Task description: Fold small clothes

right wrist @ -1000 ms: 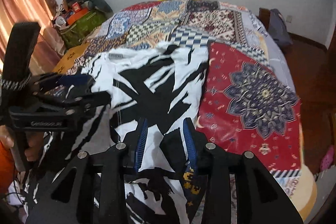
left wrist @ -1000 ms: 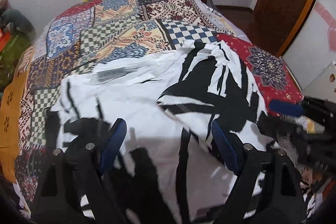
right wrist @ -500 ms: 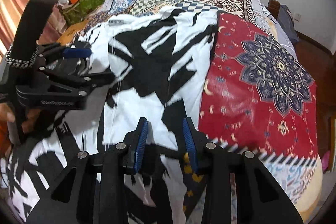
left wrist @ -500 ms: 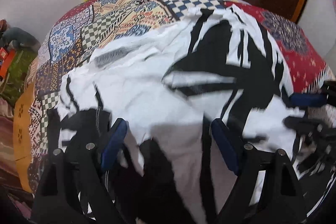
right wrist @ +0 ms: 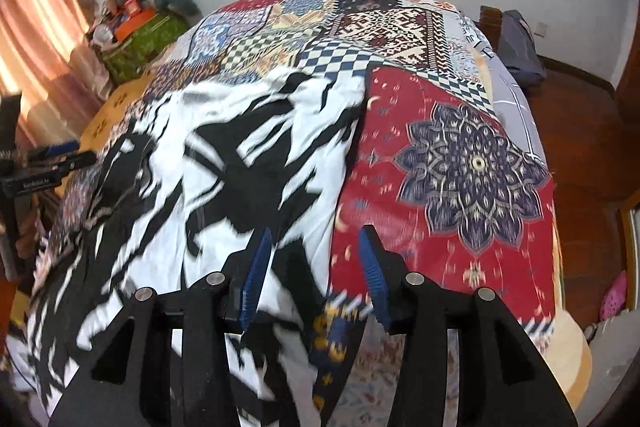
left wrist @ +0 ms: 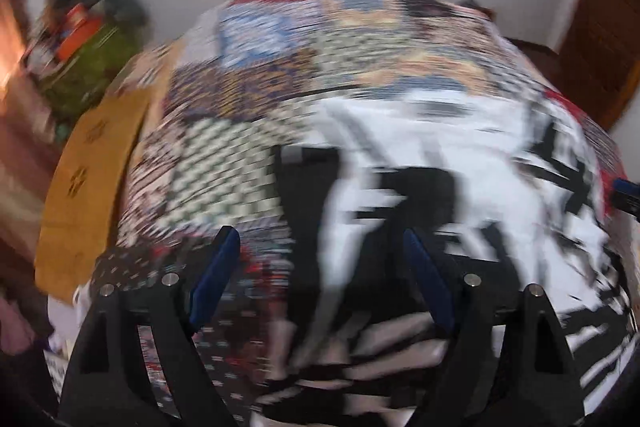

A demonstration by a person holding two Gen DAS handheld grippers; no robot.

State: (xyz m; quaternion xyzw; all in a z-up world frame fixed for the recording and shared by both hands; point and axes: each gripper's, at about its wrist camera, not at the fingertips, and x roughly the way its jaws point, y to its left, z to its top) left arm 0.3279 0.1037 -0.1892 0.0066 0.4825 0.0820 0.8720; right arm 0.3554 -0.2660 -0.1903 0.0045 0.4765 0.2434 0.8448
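My right gripper [right wrist: 312,267] hangs over the near right edge of the black-and-white shirt [right wrist: 224,163], and its jaws are opening: the blue pads stand clear of the cloth, with the shirt's edge and a strip of the patchwork bedspread [right wrist: 448,163] showing in the gap between them. I judge I am letting go here because this side of the fold is laid down where I want it; the shirt's right edge runs fairly straight along the red panel.

My left gripper [left wrist: 320,279] is spread wide, nothing pinched, pads apart above the shirt's left side where black print meets the chequered patches. In the right wrist view it shows at the far left [right wrist: 60,159], out beyond the garment's left edge, so I read it as heading for a sleeve or side there to bring over next.

The shirt lies spread on the bed, collar end toward the far side, hem toward me. Its near end is cut off behind my own fingers in both views. The left wrist picture is heavily smeared, so I cannot tell exactly what cloth sits under the left pads, nor whether that grey patch near the collar is a label. The clutter on the green box [right wrist: 140,39] at far left is too small to name.
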